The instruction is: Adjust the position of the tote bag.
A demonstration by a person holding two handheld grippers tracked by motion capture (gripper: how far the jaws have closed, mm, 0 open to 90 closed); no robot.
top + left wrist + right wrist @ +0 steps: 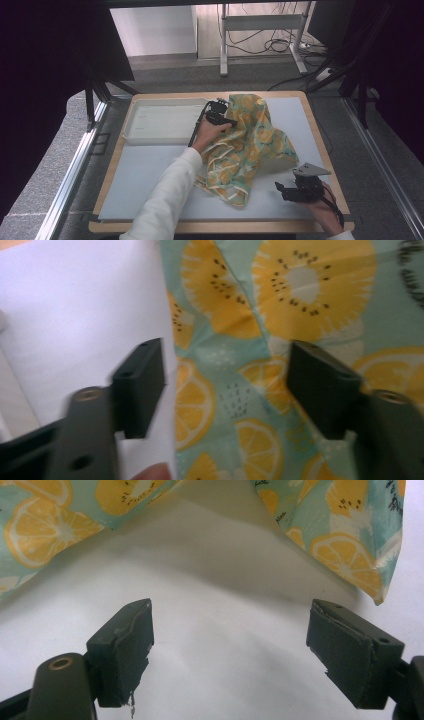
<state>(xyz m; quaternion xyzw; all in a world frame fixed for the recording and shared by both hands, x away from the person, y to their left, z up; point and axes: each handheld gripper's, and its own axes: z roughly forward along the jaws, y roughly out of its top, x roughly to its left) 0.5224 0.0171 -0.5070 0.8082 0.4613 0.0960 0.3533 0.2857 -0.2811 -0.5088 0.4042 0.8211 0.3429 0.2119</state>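
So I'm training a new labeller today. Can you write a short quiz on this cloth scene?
1. True or false: the left gripper has its jaws astride the edge of the cloth.
2. What lies left of the cloth on the table? A) white tray B) red bowl C) blue box
3. What is printed on the cloth?

Key:
1. True; the jaws are apart, not yet pressing.
2. A, the white tray.
3. Yellow citrus slices on pale green.
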